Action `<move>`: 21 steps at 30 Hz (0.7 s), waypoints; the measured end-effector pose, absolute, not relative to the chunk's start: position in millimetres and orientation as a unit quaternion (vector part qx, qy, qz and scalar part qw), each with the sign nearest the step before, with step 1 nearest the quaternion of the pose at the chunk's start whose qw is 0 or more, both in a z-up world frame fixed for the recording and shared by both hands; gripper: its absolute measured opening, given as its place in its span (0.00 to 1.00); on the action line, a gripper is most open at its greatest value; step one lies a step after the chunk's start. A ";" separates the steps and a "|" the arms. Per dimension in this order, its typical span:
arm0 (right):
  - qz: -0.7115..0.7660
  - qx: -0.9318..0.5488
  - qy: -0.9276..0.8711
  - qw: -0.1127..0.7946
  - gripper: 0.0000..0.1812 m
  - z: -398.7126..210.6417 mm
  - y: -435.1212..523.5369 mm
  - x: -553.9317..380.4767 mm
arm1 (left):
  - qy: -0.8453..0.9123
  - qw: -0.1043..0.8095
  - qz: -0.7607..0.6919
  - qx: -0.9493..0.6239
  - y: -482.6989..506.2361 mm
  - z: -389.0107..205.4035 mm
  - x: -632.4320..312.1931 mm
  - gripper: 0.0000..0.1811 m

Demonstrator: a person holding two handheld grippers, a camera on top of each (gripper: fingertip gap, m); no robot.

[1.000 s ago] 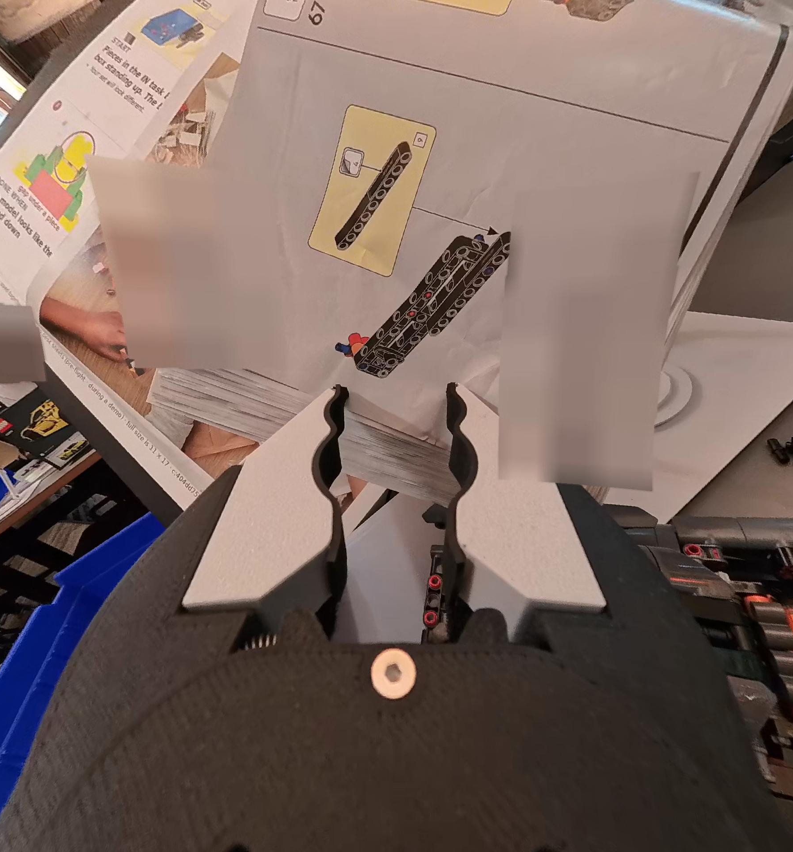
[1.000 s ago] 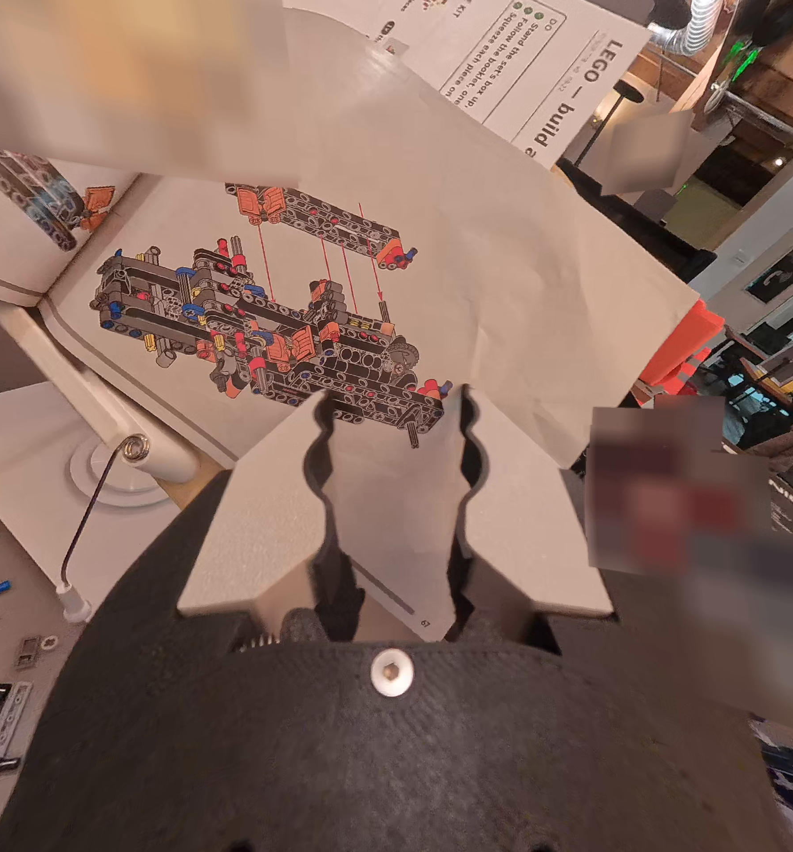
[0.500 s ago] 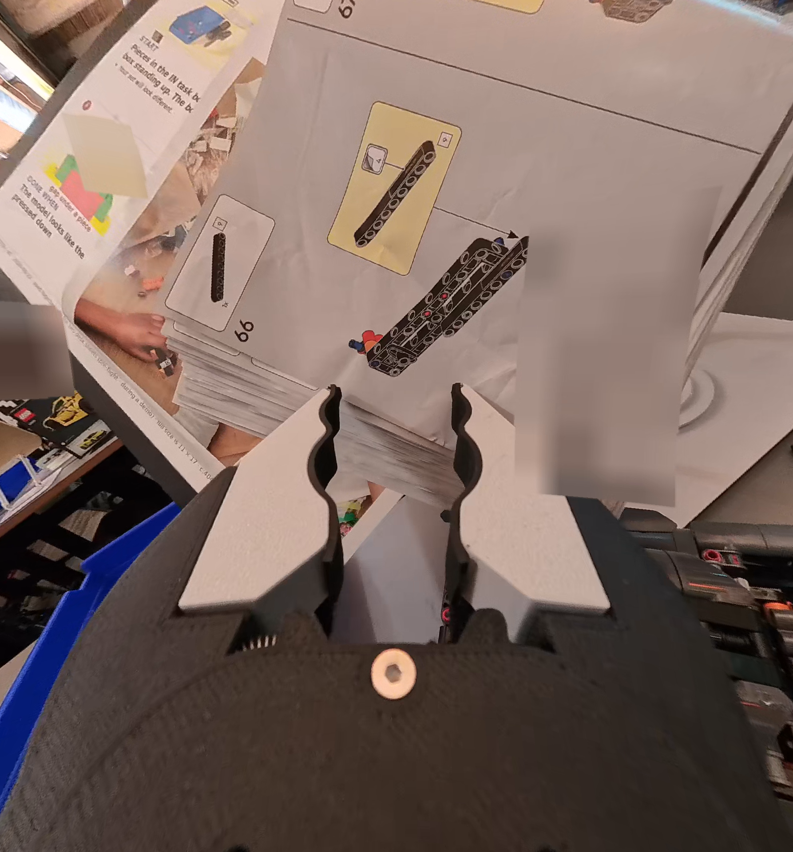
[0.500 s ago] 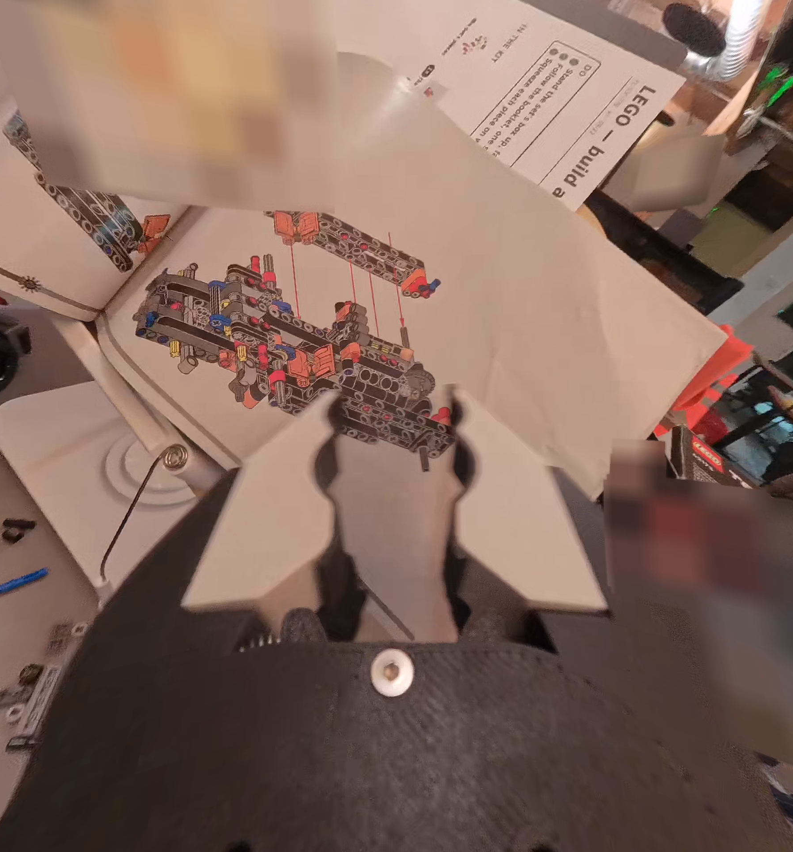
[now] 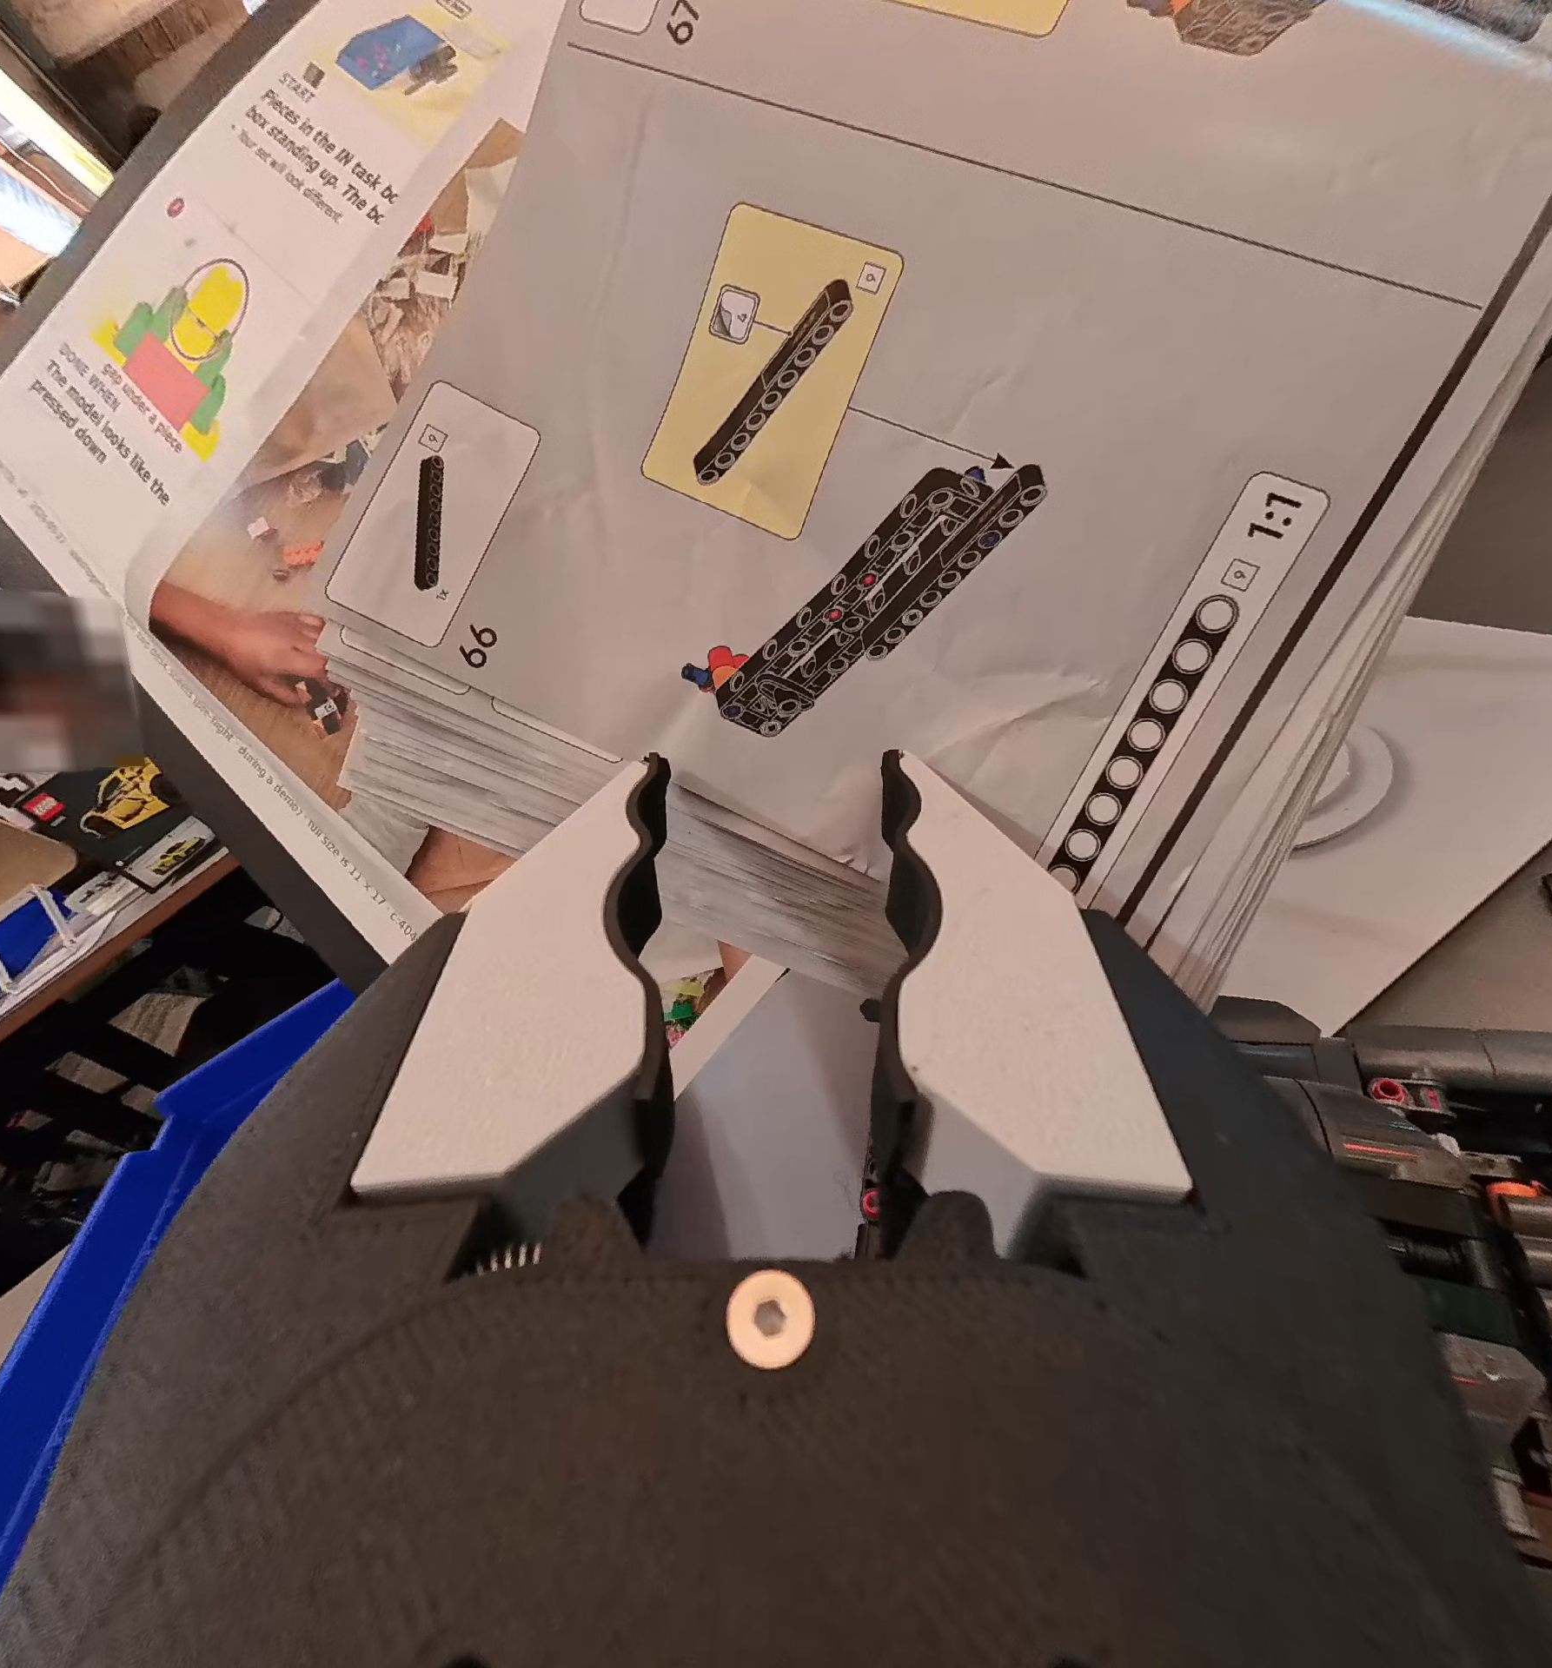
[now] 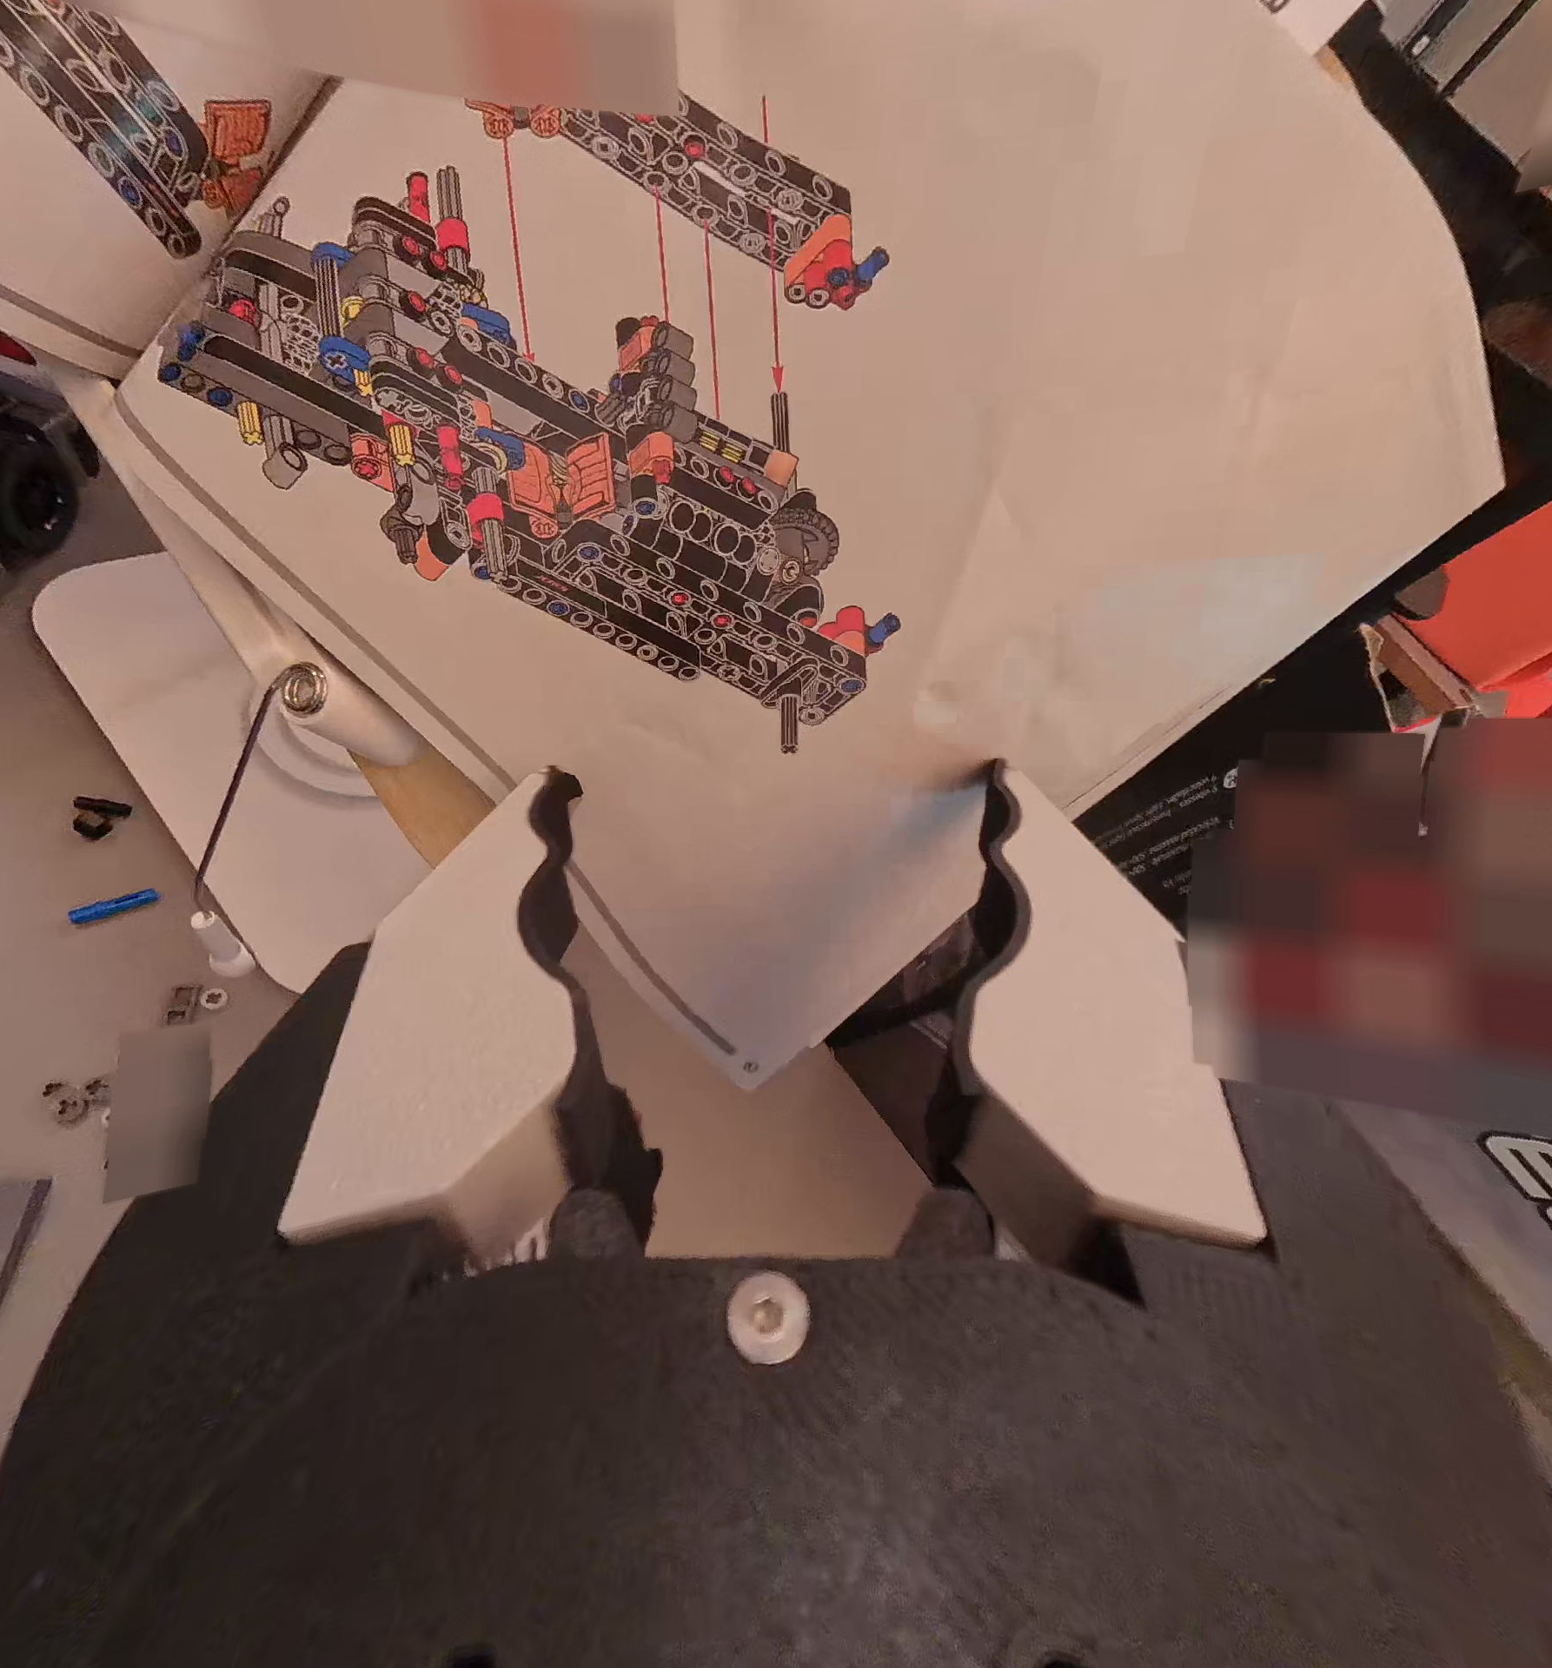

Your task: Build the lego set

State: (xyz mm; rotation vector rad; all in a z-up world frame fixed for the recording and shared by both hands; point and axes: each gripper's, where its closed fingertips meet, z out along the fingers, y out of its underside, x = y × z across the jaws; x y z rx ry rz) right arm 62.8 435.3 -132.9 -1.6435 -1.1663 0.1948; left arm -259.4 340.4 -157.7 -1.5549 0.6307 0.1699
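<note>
The open instruction booklet (image 5: 935,361) leans on a white stand. My left gripper (image 5: 772,767) is open and empty, its fingertips just in front of the bottom edge of the left page's thick stack. The dark lego model (image 5: 1477,1218) lies low on the right, partly hidden by the gripper body. In the right wrist view a loose, curling page (image 6: 1070,451) with a coloured build drawing hangs forward. My right gripper (image 6: 774,774) is wide open, and the page's bottom corner (image 6: 750,1070) lies between its fingers, touched by neither as far as I can tell.
A blue bin (image 5: 122,1264) sits at the lower left. The stand's white base (image 6: 149,650) has a wire page holder (image 6: 231,794). A blue pin (image 6: 113,905), a black pin (image 6: 100,812) and small grey parts lie on the table. An orange box (image 6: 1513,596) stands right.
My right gripper has opened wider and moved closer to the loose page, whose corner now sits between the fingers. My left gripper has stayed open and has shifted only slightly.
</note>
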 end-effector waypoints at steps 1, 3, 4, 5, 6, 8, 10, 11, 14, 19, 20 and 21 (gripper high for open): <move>0.076 -0.687 -0.490 0.532 0.45 -130.8 434.6 63.2 | 0.279 0.665 0.074 -0.688 340.5 -157.7 -259.1 0.25; 0.056 -0.678 -0.495 0.541 0.35 -124.3 432.8 64.4 | 0.279 0.665 0.075 -0.688 340.5 -158.2 -258.7 0.25; 0.046 -0.674 -0.498 0.544 0.31 -121.9 431.8 64.5 | 0.279 0.665 0.075 -0.688 340.5 -158.3 -258.7 0.25; 0.036 -0.670 -0.502 0.546 0.25 -119.8 430.9 64.5 | 0.279 0.665 0.075 -0.688 340.5 -158.3 -258.5 0.25; 0.027 -0.665 -0.507 0.548 0.17 -118.1 429.6 63.5 | 0.279 0.665 0.075 -0.688 340.3 -158.2 -258.6 0.25; 0.027 -0.655 -0.518 0.549 0.08 -118.1 425.1 58.3 | 0.280 0.665 0.076 -0.688 340.3 -158.1 -258.6 0.25; 0.039 -0.648 -0.528 0.547 0.01 -117.9 418.2 50.8 | 0.282 0.666 0.078 -0.687 339.6 -157.4 -258.6 0.25; 0.048 -0.645 -0.534 0.544 0.00 -117.0 413.5 46.2 | 0.285 0.667 0.080 -0.684 338.7 -156.2 -258.7 0.25; 0.110 -0.635 -0.538 0.544 0.00 -104.9 392.9 27.0 | 0.284 0.684 0.078 -0.668 332.6 -141.6 -258.8 0.30; 0.265 -0.593 -0.516 0.559 0.00 -71.0 341.6 -23.3 | 0.310 0.726 0.059 -0.611 308.0 -97.5 -224.9 0.46; 0.300 -0.582 -0.510 0.558 0.02 -67.7 330.2 -35.4 | 0.337 0.723 0.055 -0.601 301.9 -94.4 -207.9 0.50; 0.333 -0.571 -0.505 0.555 0.04 -65.3 318.5 -47.3 | 0.363 0.717 0.068 -0.591 297.3 -93.9 -192.2 0.53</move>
